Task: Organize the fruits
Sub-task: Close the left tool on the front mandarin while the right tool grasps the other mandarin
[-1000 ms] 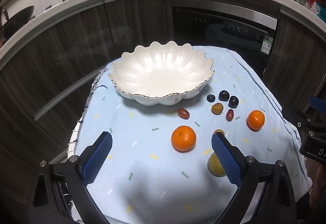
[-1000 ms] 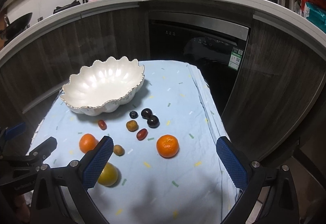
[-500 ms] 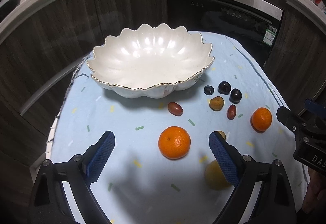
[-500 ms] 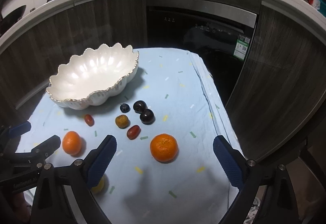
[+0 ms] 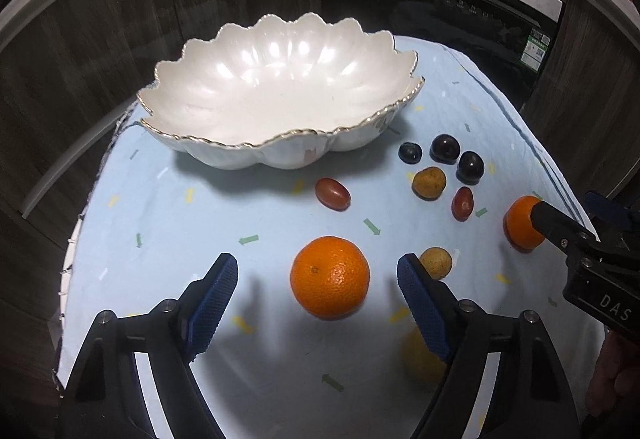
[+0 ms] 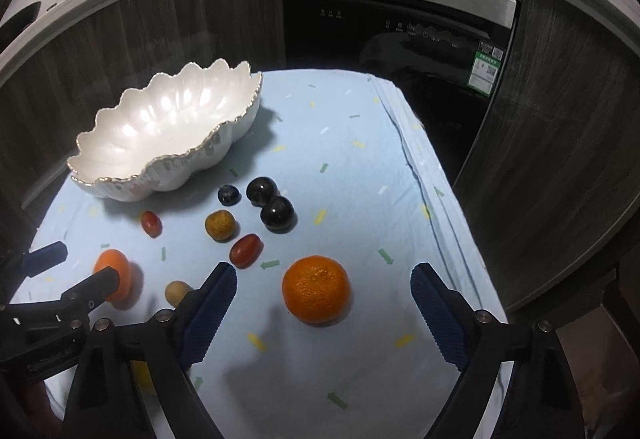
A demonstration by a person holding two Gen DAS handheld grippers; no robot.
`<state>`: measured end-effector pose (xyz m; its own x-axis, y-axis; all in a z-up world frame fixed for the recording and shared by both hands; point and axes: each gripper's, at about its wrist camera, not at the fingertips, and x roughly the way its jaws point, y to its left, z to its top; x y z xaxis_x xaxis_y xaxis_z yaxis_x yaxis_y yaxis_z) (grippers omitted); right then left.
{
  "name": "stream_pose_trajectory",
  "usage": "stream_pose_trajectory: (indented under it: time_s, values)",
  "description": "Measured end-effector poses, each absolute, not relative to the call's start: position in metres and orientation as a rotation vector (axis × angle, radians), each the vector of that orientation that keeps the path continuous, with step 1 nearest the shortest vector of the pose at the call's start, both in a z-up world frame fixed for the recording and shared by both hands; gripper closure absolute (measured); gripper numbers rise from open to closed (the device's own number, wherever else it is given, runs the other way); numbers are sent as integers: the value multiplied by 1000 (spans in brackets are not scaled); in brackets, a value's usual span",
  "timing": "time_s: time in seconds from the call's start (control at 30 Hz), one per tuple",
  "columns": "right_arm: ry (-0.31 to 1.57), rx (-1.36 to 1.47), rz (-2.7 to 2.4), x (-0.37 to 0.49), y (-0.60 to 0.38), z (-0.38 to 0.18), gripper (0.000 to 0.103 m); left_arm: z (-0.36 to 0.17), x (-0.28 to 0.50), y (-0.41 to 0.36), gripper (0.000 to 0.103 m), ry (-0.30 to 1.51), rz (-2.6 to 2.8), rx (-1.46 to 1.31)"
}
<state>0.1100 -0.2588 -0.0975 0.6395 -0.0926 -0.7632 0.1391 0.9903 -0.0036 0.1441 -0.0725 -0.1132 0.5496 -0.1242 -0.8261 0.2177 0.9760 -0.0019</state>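
- The left gripper [image 5: 318, 293] has its jaws spread wide, and an orange [image 5: 329, 277] sits on the cloth-covered counter [image 5: 168, 223] right between them, a little nearer the right-hand jaw than the left-hand one.
- The right gripper [image 6: 324, 303] also has its jaws spread wide, with a second orange [image 6: 316, 289] between them, roughly centred.
- Each gripper is lined up on its own orange; neither jaw touches fruit yet.
- Both oranges are round, so no long axis matters; closing straight in should do.
- The white bowl [image 5: 280, 155] lies ahead of both pairs of jaws, nothing in it, and the left gripper looks nearer to it.
- Small grapes [image 6: 246, 250] and dark plums [image 6: 277, 213] lie on the cloth between jaws and bowl.
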Motion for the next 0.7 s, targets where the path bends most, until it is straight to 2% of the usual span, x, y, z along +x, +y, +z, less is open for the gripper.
stream_pose_trajectory:
  time_s: [0.13,0.23,0.3,0.47,0.7]
  values:
    - [880,61,-128,114,-259,-105,17,-120,147,-75,32,989,-224,97]
    - [886,61,-130,117,-260,-108,19,-124,149,-76,33,994,-226,96]
    - [894,59,-132,121,-260,-111,22,-127,151,-75,33,1005,-228,90]
    - [932,72,-117,130,-261,-122,40,-134,156,-75,39,1032,-232,76]
    - [959,80,-112,135,-262,-133,42,-143,159,-77,47,1061,-240,65]
